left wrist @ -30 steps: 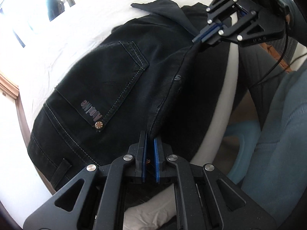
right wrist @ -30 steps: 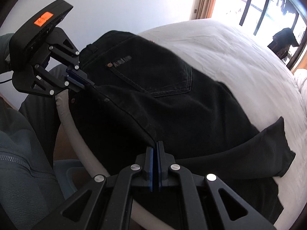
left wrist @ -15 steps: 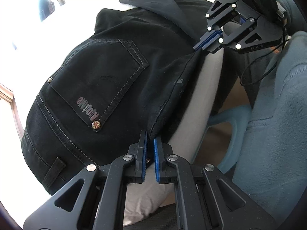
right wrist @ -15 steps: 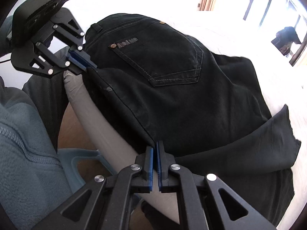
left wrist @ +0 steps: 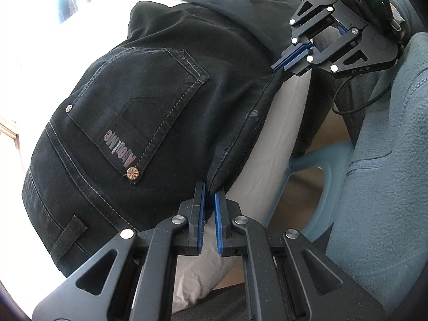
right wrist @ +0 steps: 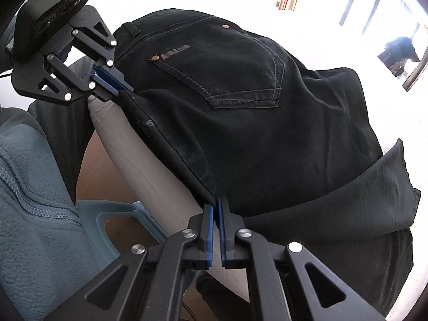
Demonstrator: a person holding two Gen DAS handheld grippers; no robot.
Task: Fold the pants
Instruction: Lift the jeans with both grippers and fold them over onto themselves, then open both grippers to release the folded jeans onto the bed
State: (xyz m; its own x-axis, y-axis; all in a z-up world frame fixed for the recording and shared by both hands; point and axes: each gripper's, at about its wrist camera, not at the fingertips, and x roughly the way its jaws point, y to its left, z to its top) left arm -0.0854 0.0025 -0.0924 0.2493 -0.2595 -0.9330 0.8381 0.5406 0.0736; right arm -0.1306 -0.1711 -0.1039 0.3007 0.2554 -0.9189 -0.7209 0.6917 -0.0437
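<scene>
Both pinching the same near edge of the black pants (left wrist: 165, 85), the left gripper (left wrist: 210, 211) and right gripper (right wrist: 216, 223) hold it taut over the white bed (right wrist: 149, 157), apparently to carry a fold across.

Black denim pants (left wrist: 165, 85) lie back-pocket up on the white bed, near edge lifted taut.

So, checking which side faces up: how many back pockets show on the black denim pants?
1: a stitched back pocket on the black denim pants, near the waistband. A second may be folded underneath.
</scene>
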